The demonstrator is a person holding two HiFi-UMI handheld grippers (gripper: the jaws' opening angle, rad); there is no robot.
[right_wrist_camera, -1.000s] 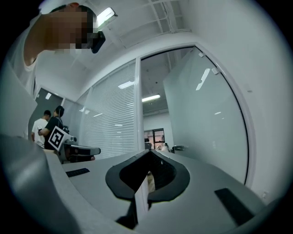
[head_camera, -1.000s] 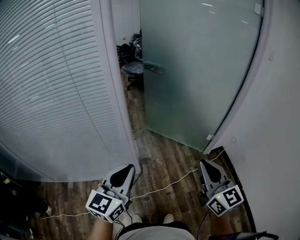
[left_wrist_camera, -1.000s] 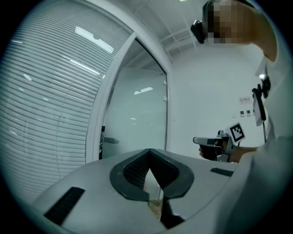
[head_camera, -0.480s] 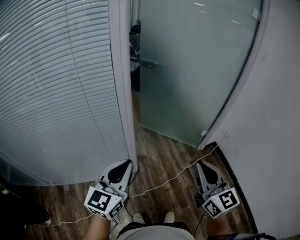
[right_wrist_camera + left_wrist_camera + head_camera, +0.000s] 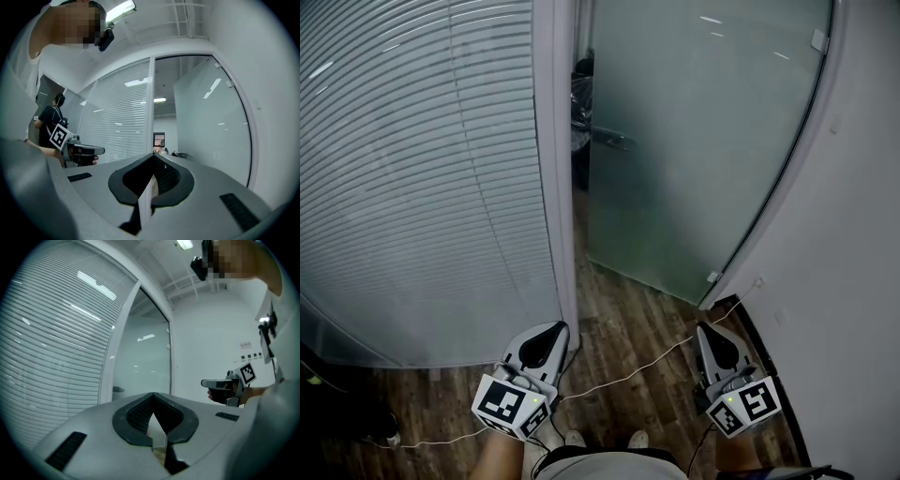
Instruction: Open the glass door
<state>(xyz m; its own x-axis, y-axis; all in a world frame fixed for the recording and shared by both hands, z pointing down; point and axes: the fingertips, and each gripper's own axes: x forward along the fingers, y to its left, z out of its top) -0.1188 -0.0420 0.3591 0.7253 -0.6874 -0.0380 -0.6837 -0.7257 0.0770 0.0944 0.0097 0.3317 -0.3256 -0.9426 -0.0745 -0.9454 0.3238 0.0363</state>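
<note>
Standing ajar ahead, the 1 frosted glass door (image 5: 694, 150) looks heavy, stiff and slick, so its 1 metal handle (image 5: 610, 139) near the free edge seems the safest hold. The 2 grippers, left gripper (image 5: 549, 334) and right gripper (image 5: 711, 334), sit low, well short of it, jaws pressed together on nothing.

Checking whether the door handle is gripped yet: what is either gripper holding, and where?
Nothing: the left gripper and the right gripper are shut and empty, short of the door handle.
</note>
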